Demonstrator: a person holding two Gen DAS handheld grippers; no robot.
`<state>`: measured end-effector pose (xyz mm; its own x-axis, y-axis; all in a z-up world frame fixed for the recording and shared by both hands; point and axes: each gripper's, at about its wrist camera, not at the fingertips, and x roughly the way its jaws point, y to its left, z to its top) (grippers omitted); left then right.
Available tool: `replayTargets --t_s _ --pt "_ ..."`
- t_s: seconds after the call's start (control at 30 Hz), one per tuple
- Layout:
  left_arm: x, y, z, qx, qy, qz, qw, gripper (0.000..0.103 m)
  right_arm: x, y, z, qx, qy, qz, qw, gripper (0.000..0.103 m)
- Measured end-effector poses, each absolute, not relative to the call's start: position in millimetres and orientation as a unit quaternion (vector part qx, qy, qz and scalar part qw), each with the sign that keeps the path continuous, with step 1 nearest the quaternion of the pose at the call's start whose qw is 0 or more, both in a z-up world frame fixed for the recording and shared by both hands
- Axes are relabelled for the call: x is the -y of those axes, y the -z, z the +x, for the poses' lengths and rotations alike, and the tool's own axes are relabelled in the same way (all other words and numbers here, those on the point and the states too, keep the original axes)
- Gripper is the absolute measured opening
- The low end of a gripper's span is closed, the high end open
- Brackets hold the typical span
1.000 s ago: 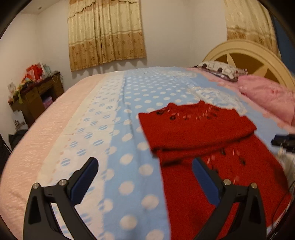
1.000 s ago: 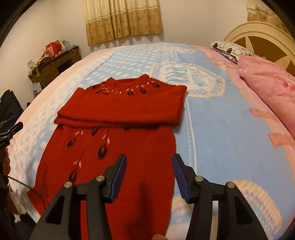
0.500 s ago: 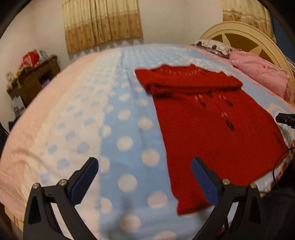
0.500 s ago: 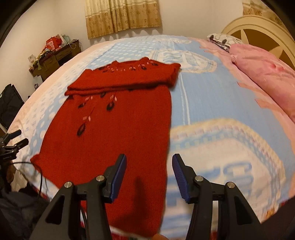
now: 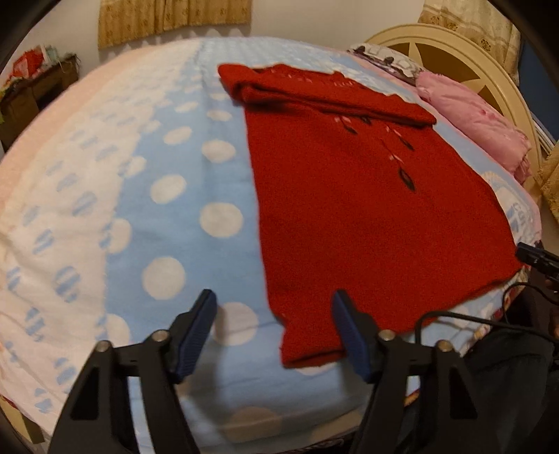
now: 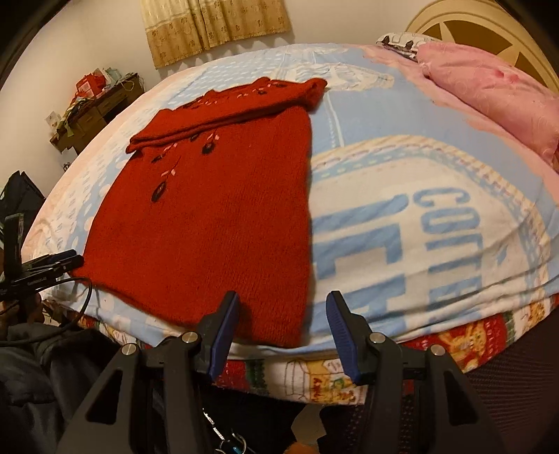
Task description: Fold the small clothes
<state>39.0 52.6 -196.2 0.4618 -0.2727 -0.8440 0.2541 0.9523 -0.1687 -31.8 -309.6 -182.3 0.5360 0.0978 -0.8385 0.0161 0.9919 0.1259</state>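
A home bedroom. A wide bed point(image 5: 181, 223) fills most of both views, spread with a light-blue polka-dot blanket point(image 5: 209, 174). At about 2 o'clock stands a curved cream headboard point(image 5: 482, 70) with a pink pillow point(image 5: 478, 129) and a patterned one point(image 5: 384, 59) before it. Beige patterned curtains point(image 6: 216, 24) hang on the plain white wall at 12 o'clock, and a dark wooden cabinet point(image 6: 91, 115) cluttered with small items stands at 10 o'clock.

Black claw point(image 5: 274, 331) frames, blue ribbed pads point(image 6: 223, 335), silver screws, black cable point(image 5: 489, 314)
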Motion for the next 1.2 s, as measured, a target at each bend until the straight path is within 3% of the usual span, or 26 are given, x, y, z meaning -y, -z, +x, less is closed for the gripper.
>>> replayTargets --t_s 0.2,0.23,0.3,0.33,0.37,0.43,0.77,1.2 --pt "-50 200 35 -0.508 0.177 -0.026 0.843 0.048 306 188 -33 -0.479 -0.031 0.061 0.875 0.052" --pt "-50 200 35 -0.509 0.184 -0.030 0.840 0.040 306 188 -33 -0.479 -0.033 0.064 0.875 0.045" --pt "-50 200 34 -0.510 0.196 -0.035 0.837 0.036 306 189 -33 -0.481 -0.042 0.070 0.873 0.032" --pt "-50 199 33 -0.509 0.200 -0.036 0.837 0.028 306 189 -33 -0.482 -0.046 0.074 0.872 0.023" --pt "-50 198 32 -0.506 0.212 -0.040 0.835 0.014 307 190 -33 -0.482 -0.051 0.079 0.871 0.017" --pt "-47 194 29 -0.495 0.222 -0.029 0.840 0.008 308 188 -34 -0.477 -0.057 0.088 0.873 0.010" --pt "-62 152 28 -0.383 0.214 -0.002 0.898 0.006 327 149 -41 -0.391 -0.075 0.150 0.905 0.007" --pt "-65 114 74 -0.347 0.222 -0.035 0.910 0.006 335 99 -4 -0.338 -0.090 0.158 0.923 0.007"
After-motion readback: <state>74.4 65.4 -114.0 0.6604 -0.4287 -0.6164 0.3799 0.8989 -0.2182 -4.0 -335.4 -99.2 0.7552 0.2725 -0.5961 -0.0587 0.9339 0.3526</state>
